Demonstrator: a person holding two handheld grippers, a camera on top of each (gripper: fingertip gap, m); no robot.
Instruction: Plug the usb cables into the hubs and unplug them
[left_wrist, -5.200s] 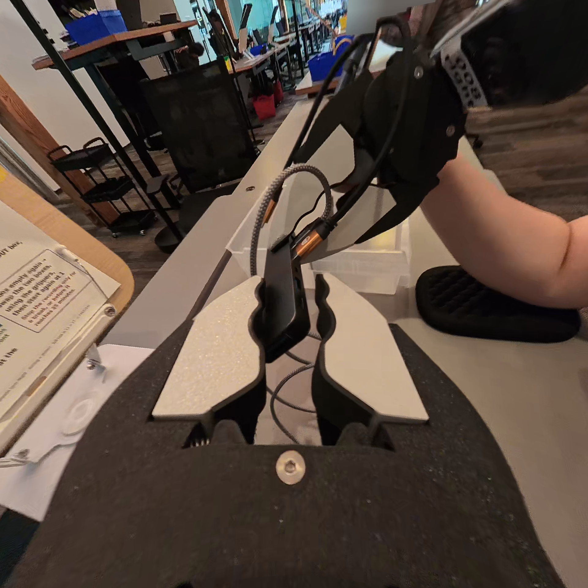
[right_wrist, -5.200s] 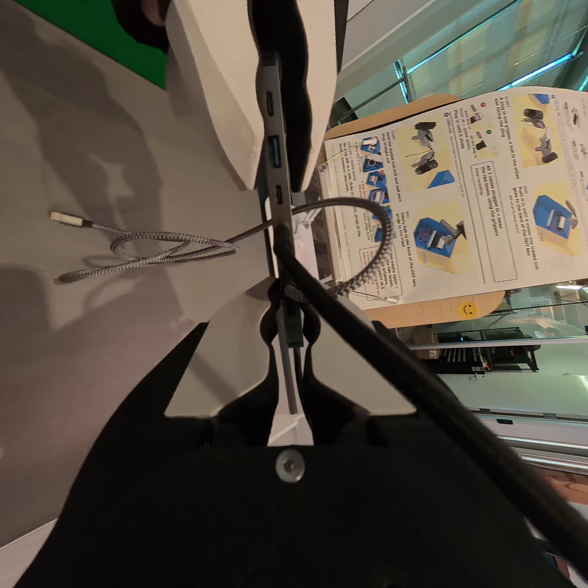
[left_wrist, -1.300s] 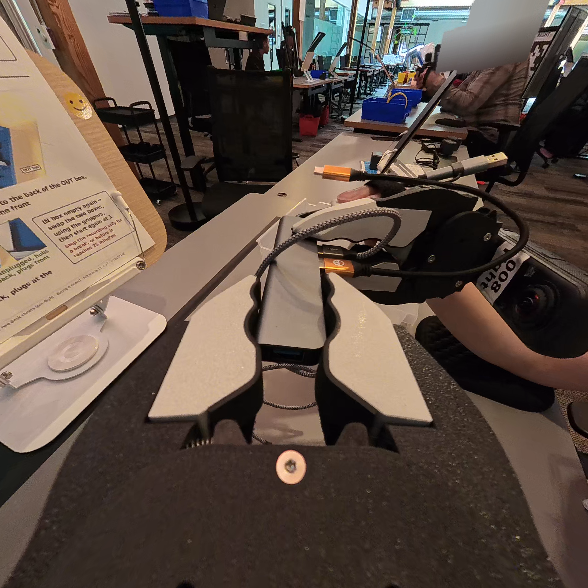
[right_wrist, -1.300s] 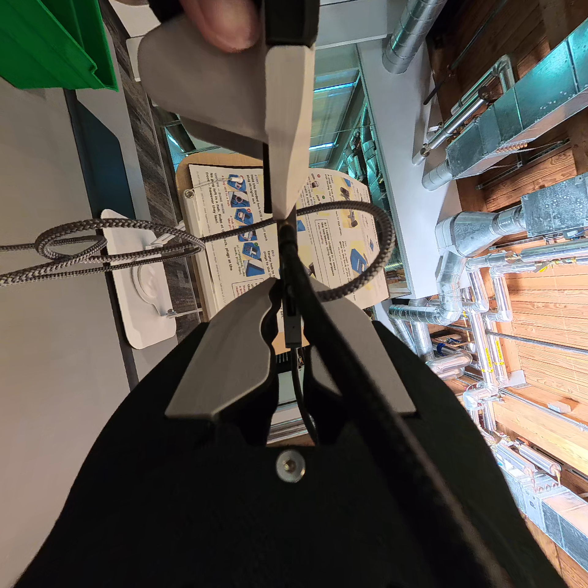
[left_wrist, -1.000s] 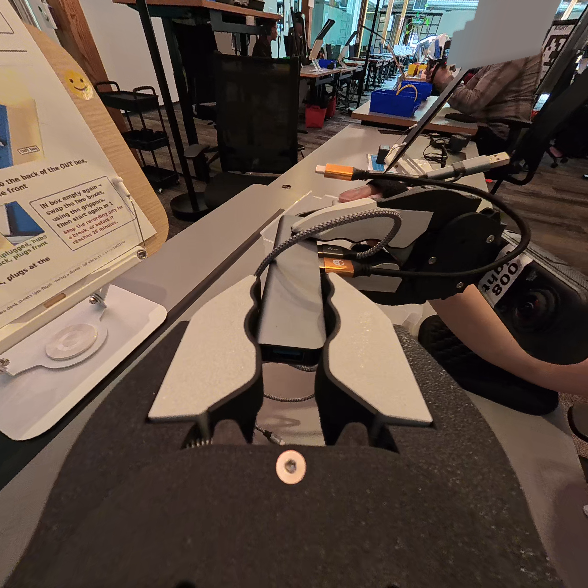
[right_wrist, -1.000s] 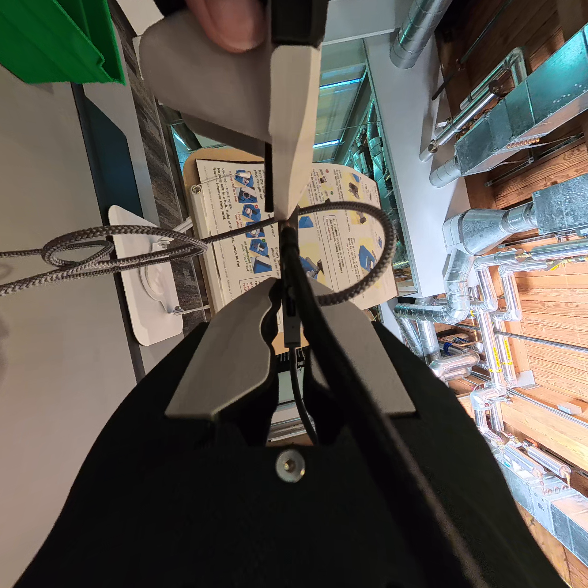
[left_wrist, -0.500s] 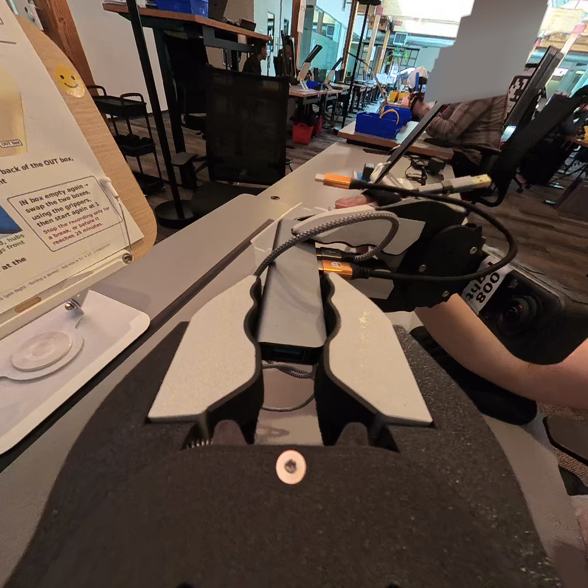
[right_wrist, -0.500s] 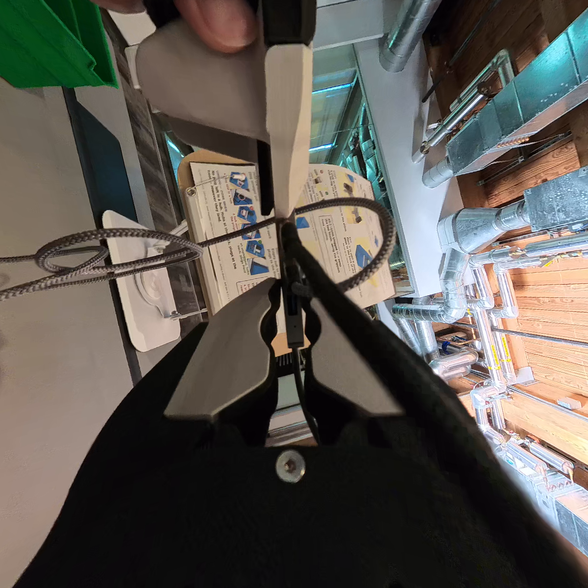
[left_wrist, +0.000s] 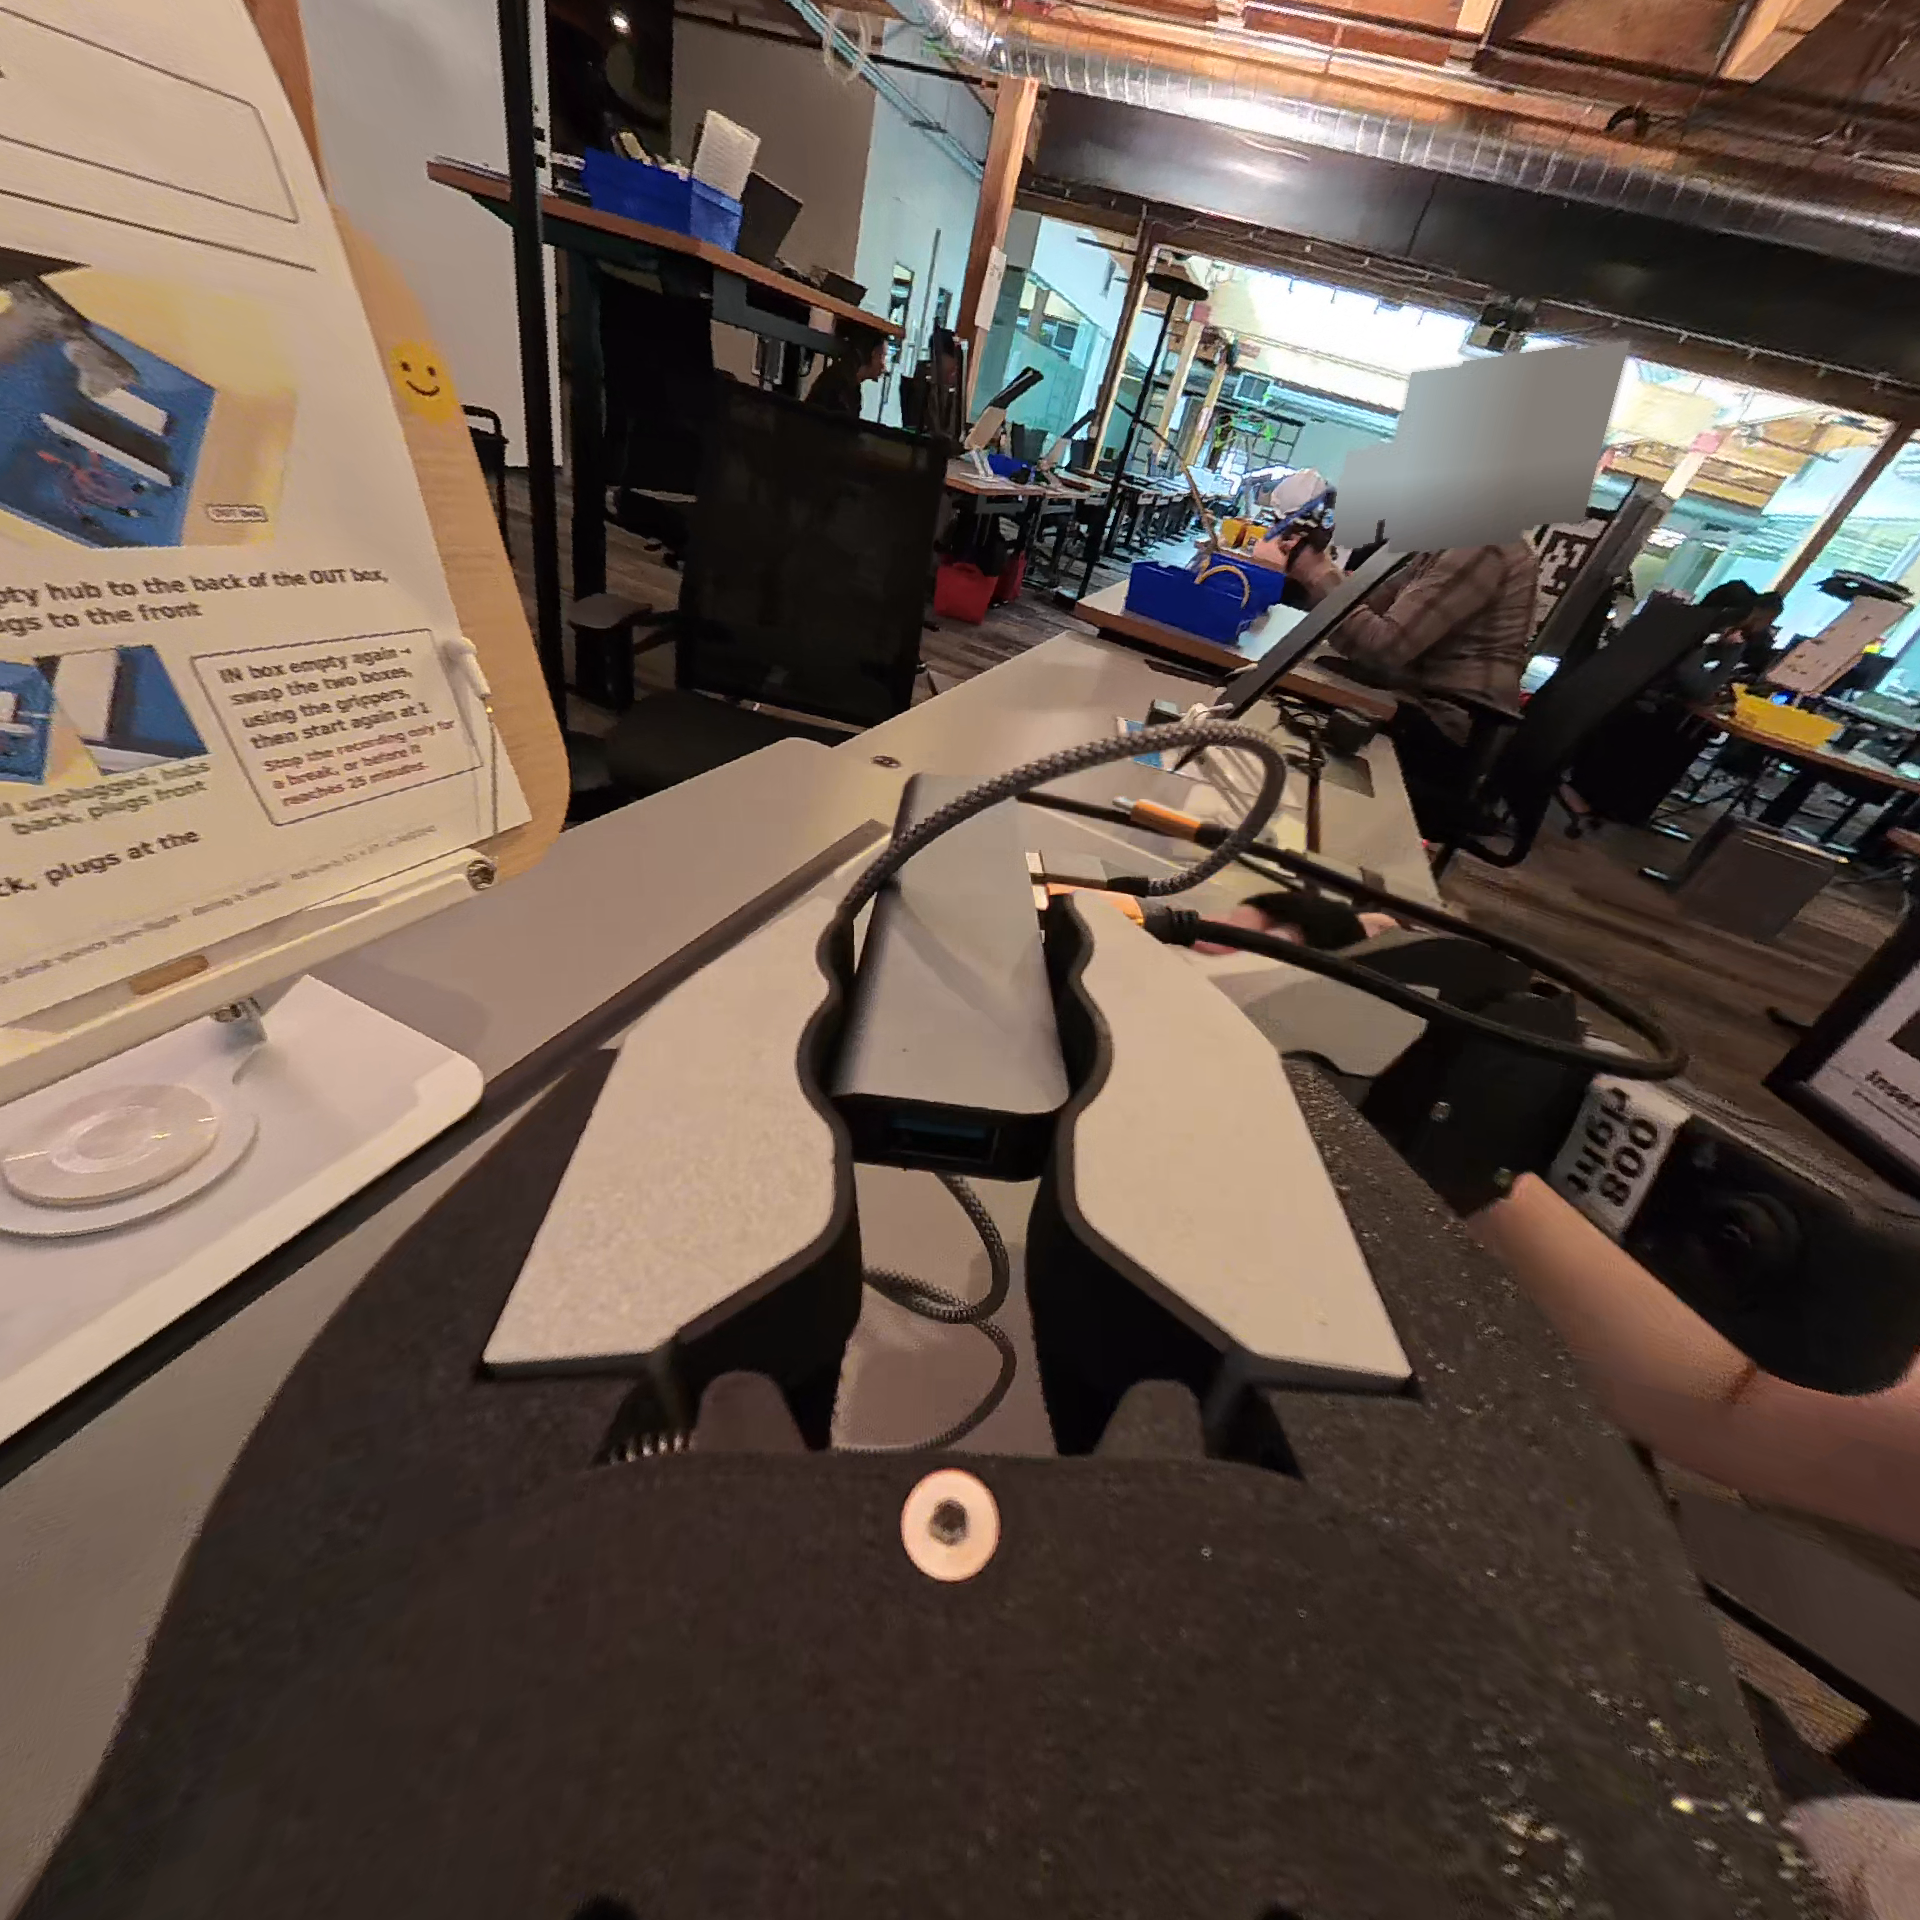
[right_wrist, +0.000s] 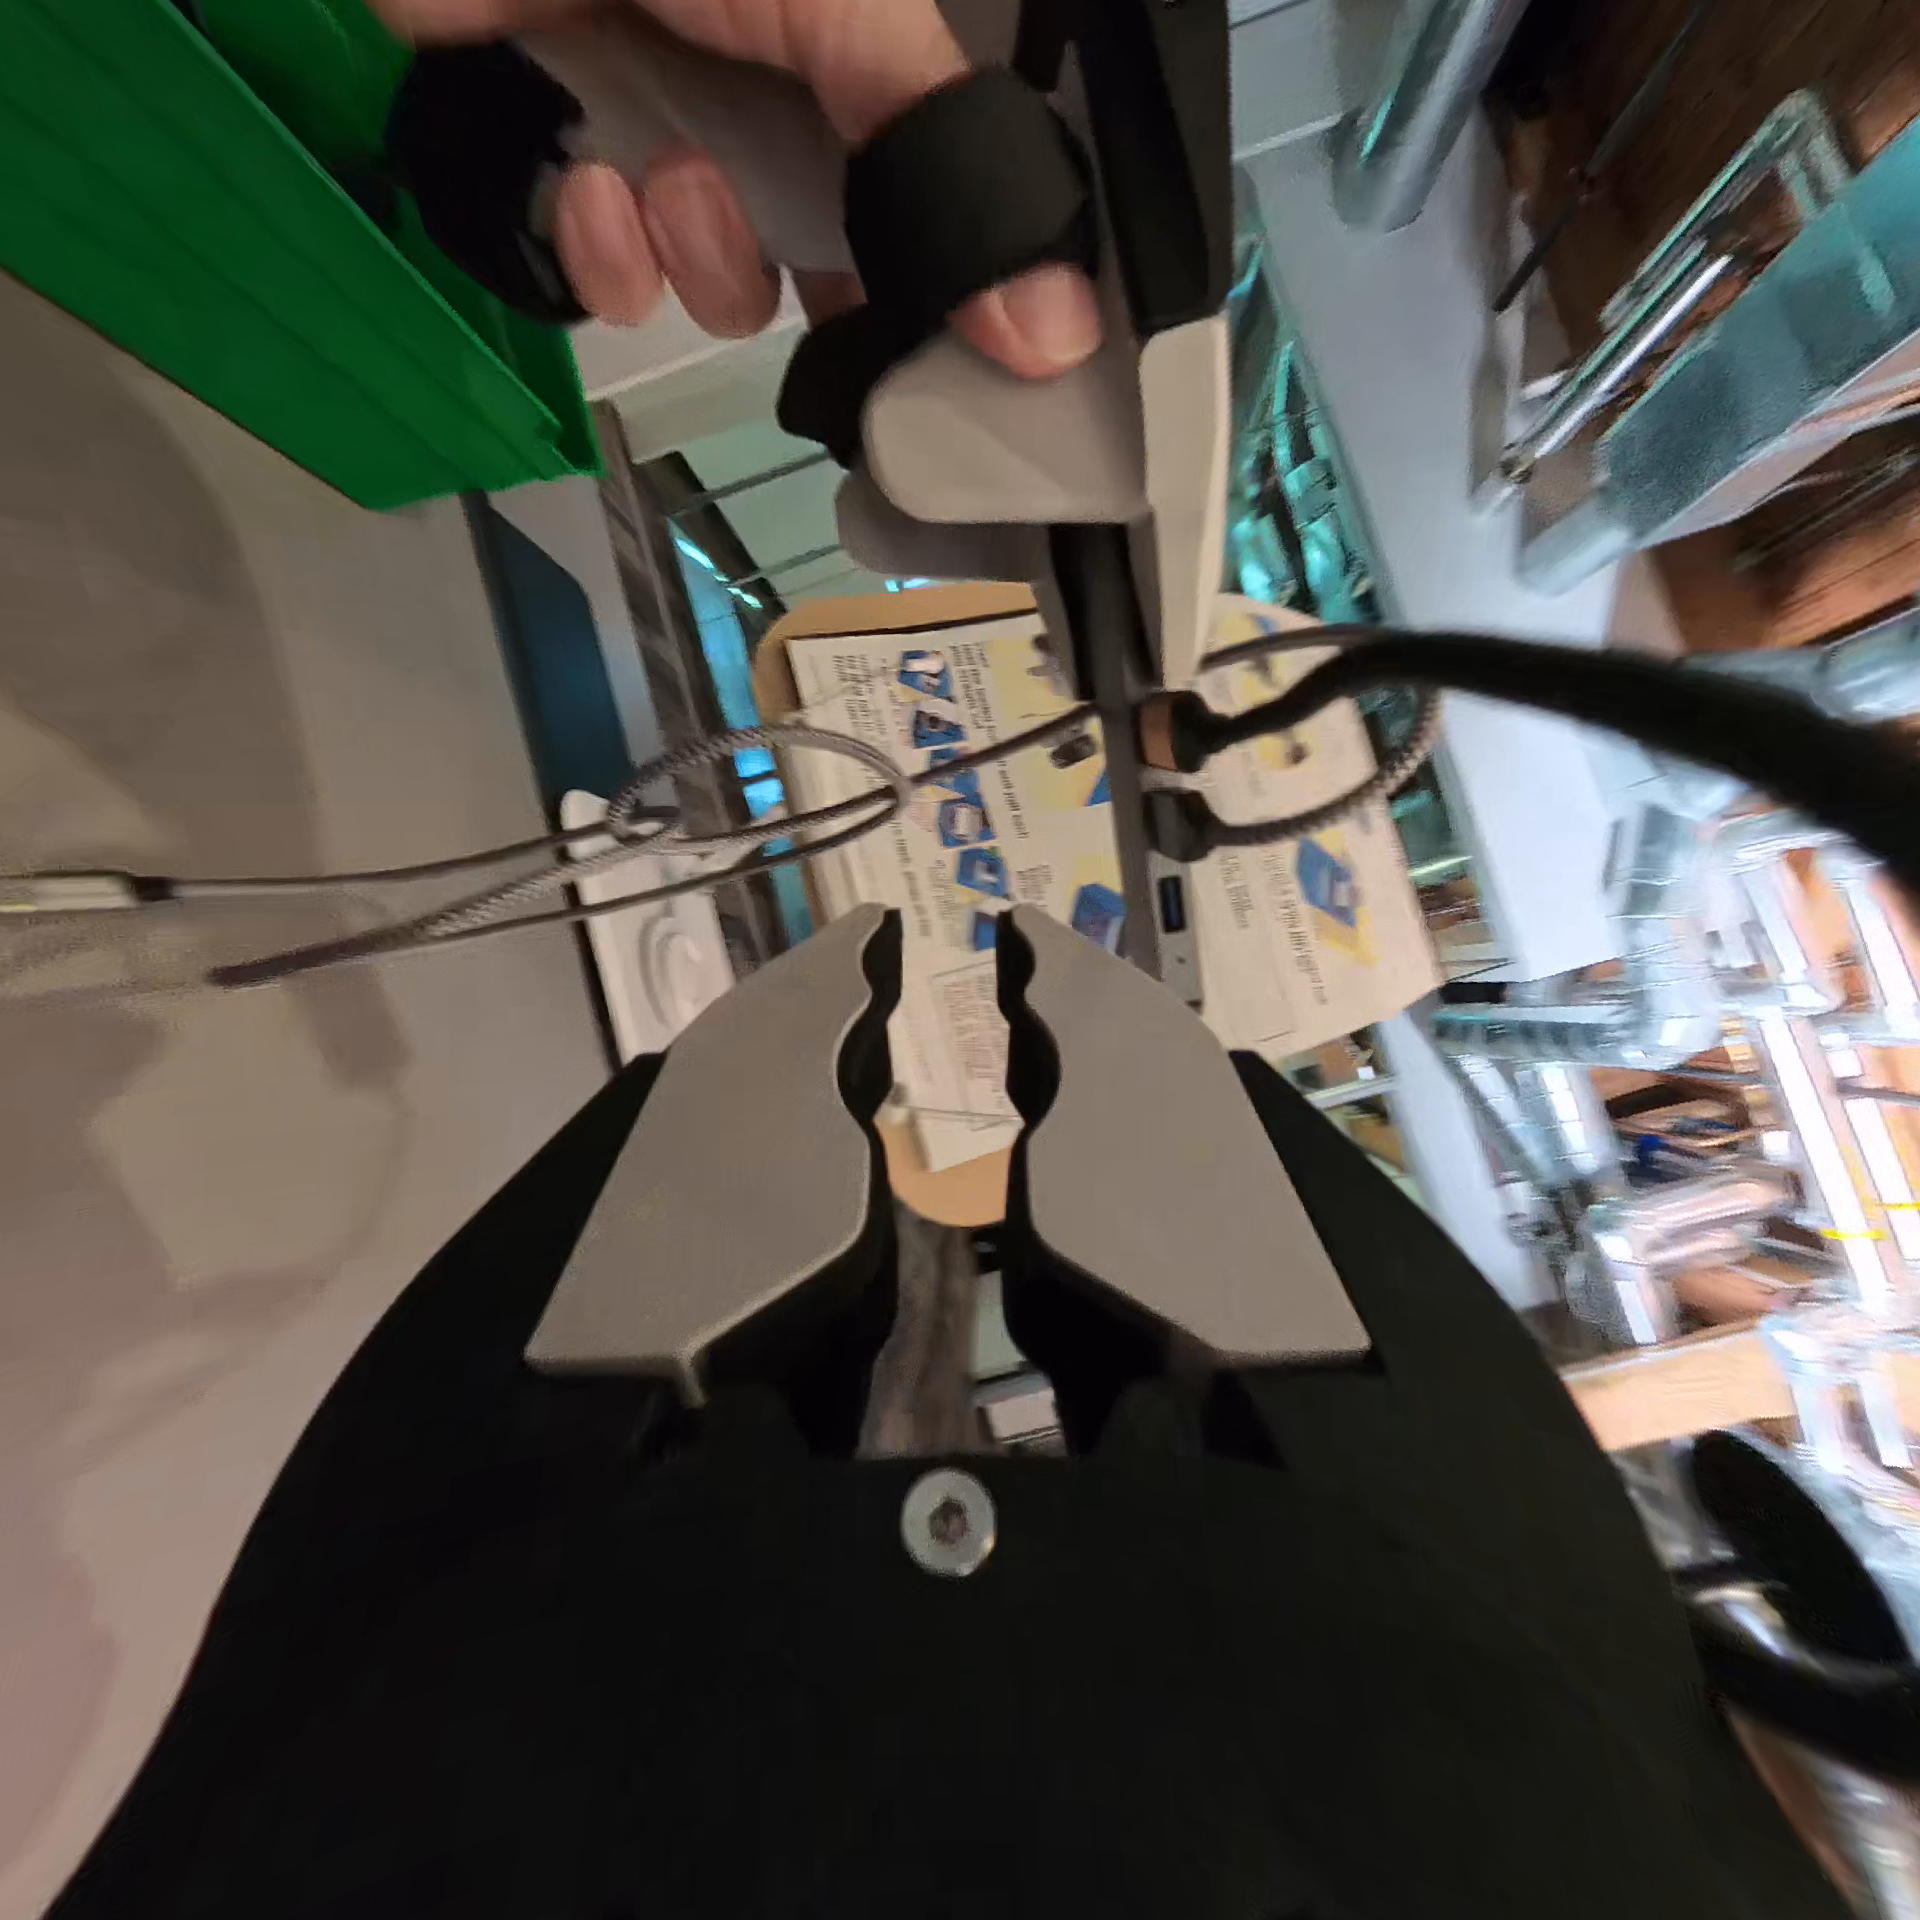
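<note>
Left gripper (left_wrist: 945, 966) clamped on hub (left_wrist: 961, 971), long axis toward 12 o'clock. Right gripper (right_wrist: 940, 920) slightly parted, empty; plugs (right_wrist: 1169, 727) at hub's side, toward its 1 o'clock, near.

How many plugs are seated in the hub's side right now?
2 on the hub: an orange-collared plug on a black cable, and next to it a dark plug on a braided cable. Ports covered by the left tongs may hide more.
</note>
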